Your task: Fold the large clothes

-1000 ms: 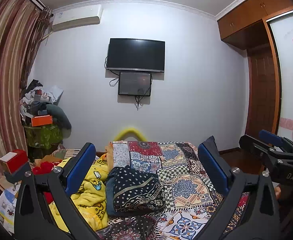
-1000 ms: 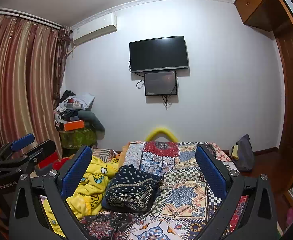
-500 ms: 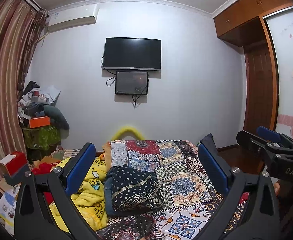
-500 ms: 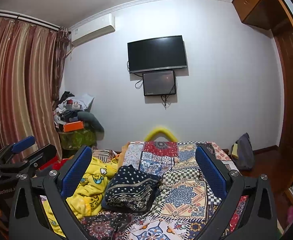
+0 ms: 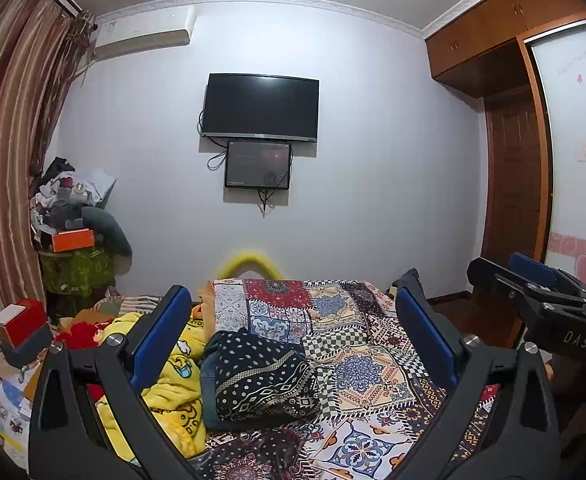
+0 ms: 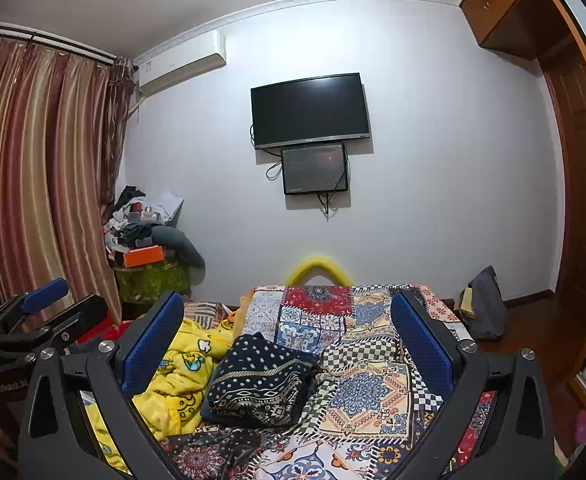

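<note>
Both tools, left tool [image 5: 293, 332] and right tool [image 6: 289, 332], gape wide and grasp nothing, raised above the bed [image 5: 373, 364]. The folded dark patterned garment [image 5: 261, 380] lies on the bed, touching the yellow blanket [image 5: 173, 392].

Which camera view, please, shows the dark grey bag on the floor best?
The right wrist view: the dark grey bag stands unobstructed right of the bed. In the left wrist view, only its top peeks behind a tool finger.

folded garment [image 5: 263, 380] lies on the bed [image 5: 373, 364], blanket [image 5: 173, 384] just left, television [image 5: 261, 107] on wall behind
</note>
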`<state>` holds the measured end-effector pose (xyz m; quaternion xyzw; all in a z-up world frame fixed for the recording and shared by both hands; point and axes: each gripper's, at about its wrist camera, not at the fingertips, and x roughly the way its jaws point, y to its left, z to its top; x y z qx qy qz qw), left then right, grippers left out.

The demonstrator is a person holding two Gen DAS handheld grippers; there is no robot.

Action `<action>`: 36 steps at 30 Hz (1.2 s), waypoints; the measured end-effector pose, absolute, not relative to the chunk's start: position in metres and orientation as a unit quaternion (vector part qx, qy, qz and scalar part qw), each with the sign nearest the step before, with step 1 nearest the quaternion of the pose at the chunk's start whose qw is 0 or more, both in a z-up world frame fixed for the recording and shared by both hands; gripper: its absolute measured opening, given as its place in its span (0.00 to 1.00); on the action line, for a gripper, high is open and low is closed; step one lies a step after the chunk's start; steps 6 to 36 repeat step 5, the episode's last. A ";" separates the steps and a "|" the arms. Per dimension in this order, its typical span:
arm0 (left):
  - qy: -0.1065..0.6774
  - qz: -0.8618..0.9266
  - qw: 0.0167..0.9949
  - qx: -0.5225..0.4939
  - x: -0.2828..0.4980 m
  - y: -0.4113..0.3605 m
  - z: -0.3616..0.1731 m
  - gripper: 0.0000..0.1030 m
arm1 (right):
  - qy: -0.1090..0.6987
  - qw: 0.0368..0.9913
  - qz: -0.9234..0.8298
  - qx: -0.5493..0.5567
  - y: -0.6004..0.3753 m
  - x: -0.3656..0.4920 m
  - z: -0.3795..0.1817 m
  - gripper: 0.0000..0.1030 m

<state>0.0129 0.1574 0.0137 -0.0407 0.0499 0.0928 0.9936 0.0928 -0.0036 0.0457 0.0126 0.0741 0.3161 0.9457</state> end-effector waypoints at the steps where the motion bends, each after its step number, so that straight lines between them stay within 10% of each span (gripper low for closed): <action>1: 0.050 0.093 0.994 -0.040 0.013 0.158 0.013 1.00 | 0.075 0.946 0.316 0.012 -0.003 0.093 0.045 1.00; 36: 0.054 0.092 0.994 -0.040 0.013 0.158 0.013 1.00 | 0.075 0.945 0.317 0.010 -0.001 0.092 0.045 1.00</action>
